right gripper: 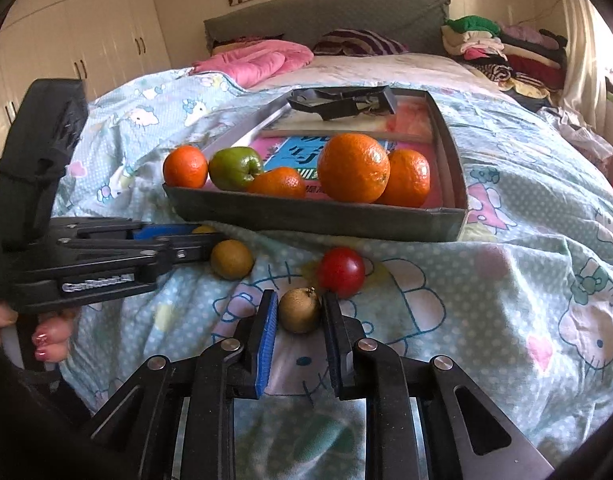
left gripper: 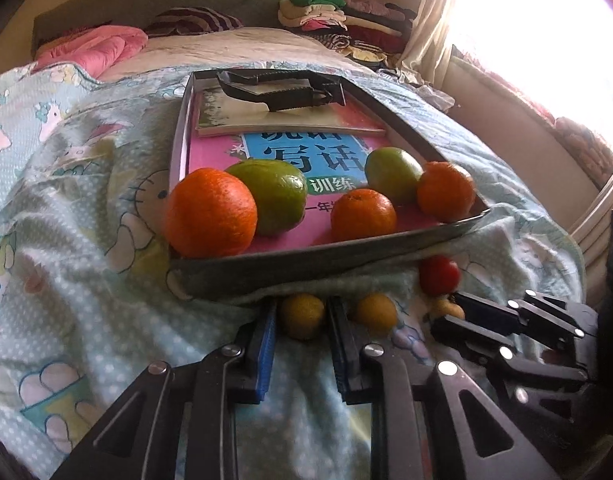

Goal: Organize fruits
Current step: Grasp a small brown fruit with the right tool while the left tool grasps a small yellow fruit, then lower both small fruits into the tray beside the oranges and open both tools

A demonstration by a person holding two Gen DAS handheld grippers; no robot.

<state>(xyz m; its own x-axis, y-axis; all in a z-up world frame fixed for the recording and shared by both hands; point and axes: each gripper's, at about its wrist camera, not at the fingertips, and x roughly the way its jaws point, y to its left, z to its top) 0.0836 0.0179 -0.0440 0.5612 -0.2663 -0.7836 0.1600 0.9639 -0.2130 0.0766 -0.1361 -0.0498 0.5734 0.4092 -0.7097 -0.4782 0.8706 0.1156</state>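
On the bed, a shallow grey tray (right gripper: 314,216) rests on a cartoon-print quilt (right gripper: 506,280) and holds six fruits, counting across both views: four oranges and two green fruits. The largest orange (right gripper: 353,168) sits near the tray's front wall, one green fruit (right gripper: 235,170) to its left. Two books (left gripper: 306,152) line the tray floor, with one black clip-like tool (right gripper: 342,102) lying on them at the back.

On the quilt in front of the tray lie four small fruits: one red one (right gripper: 341,272) and three yellowish-brown ones. The left gripper (left gripper: 302,320) has its fingers pressed against one yellowish fruit (left gripper: 301,315) (a second (left gripper: 376,312) sits just beside it, free). The right gripper (right gripper: 299,312) has its fingers closed on a brownish fruit (right gripper: 299,310), just in front of the red one.
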